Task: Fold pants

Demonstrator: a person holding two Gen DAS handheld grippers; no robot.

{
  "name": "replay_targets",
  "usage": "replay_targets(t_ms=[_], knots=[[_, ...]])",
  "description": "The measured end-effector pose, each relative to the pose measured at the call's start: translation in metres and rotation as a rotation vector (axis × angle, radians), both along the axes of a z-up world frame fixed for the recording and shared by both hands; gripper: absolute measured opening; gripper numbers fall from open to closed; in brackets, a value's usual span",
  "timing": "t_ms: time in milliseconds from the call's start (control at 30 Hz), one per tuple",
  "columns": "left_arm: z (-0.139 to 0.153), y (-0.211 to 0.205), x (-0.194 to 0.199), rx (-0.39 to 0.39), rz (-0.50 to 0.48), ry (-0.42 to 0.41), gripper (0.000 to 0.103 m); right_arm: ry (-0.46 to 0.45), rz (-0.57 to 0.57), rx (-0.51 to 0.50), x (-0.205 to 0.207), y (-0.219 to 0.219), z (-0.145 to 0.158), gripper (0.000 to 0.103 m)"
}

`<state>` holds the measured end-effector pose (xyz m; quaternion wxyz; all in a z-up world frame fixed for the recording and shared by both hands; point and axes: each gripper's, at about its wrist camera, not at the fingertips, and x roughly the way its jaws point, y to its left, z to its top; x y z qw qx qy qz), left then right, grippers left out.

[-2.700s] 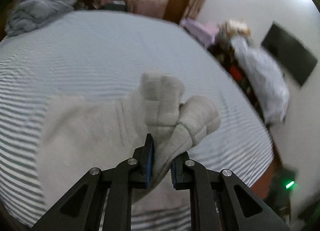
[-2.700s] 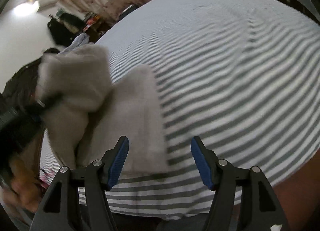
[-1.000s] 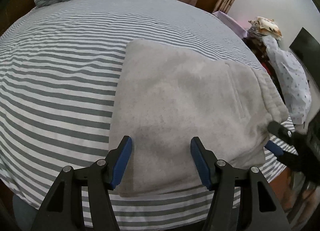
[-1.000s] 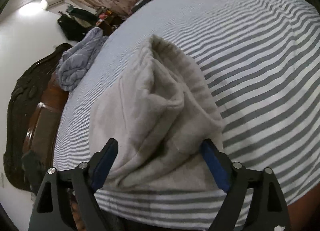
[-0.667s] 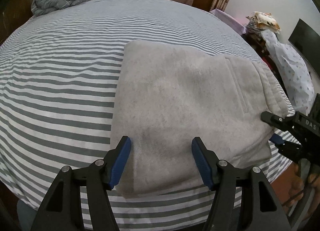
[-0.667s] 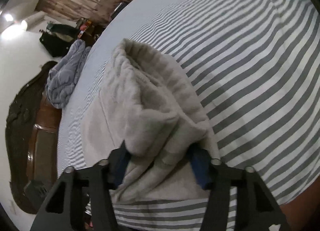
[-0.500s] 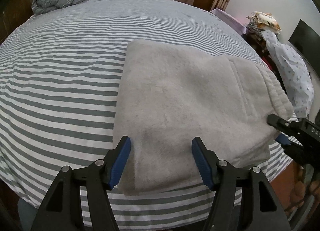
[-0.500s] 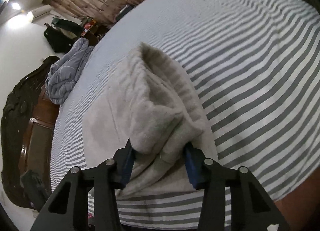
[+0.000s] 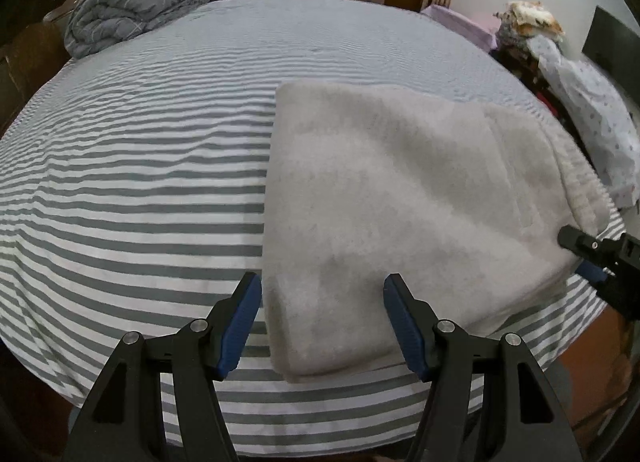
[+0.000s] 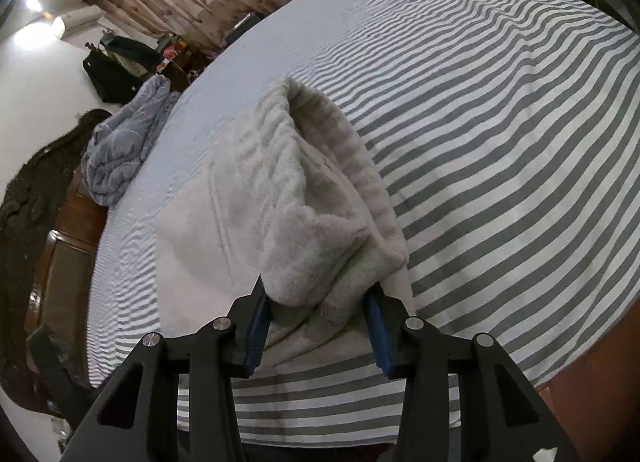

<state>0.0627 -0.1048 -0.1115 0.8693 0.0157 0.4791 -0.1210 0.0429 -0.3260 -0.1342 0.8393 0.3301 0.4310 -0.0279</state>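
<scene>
Pants (image 9: 400, 197) are laid folded as a grey fleece slab on the striped bed (image 9: 152, 165), near its front edge, right of centre in the left wrist view.

Left gripper (image 9: 322, 322): jaws held wide apart, nothing between the pads. It is poised over the near left corner of the slab; contact with the fabric cannot be judged.

Right gripper (image 10: 316, 330): jaws closed in on a bunched fold at the ribbed waistband end of the pants (image 10: 312, 197), fabric pressed against both blue pads. The pinched part is raised into a hump. How many layers are caught is hidden by the bunching. In the left wrist view only the right gripper's tip (image 9: 592, 250) is seen at the slab's right corner; the rest is cut off by the frame edge.

The slab's underside and inner layers are not visible. The bed's near edge is partly blocked by the gripper bodies.

A crumpled duvet (image 9: 132, 17) is seen at the far left corner of the bed; a dark headboard (image 10: 36, 197) is partly seen, warped by the lens.
</scene>
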Motion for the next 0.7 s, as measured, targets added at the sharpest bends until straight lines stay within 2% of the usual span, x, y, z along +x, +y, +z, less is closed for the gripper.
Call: replay_targets(t_ms=[200, 367, 500, 567, 600, 667, 700], knots=[[-0.012, 0.011, 0.004, -0.031, 0.008, 0.014, 0.076, 0.019, 0.016, -0.025, 0.005, 0.004, -0.009, 0.04], [-0.01, 0.02, 0.009, -0.082, 0.02, 0.048, 0.077, 0.025, 0.024, -0.031, 0.009, 0.012, -0.008, 0.041], [-0.003, 0.036, 0.013, -0.167, 0.045, 0.081, 0.077, 0.028, 0.043, -0.002, 0.012, 0.007, -0.009, 0.046], [0.001, 0.043, 0.014, -0.181, 0.052, 0.079, 0.077, 0.031, 0.058, 0.009, 0.013, 0.003, -0.009, 0.049], [0.003, 0.047, 0.015, -0.189, 0.054, 0.081, 0.077, 0.028, 0.063, 0.017, 0.012, 0.001, -0.009, 0.052], [0.004, 0.055, 0.018, -0.216, 0.054, 0.091, 0.077, 0.036, 0.075, 0.002, 0.012, -0.003, -0.009, 0.064], [0.004, 0.058, 0.02, -0.235, 0.056, 0.1, 0.077, 0.046, 0.077, -0.017, 0.01, -0.007, -0.011, 0.079]])
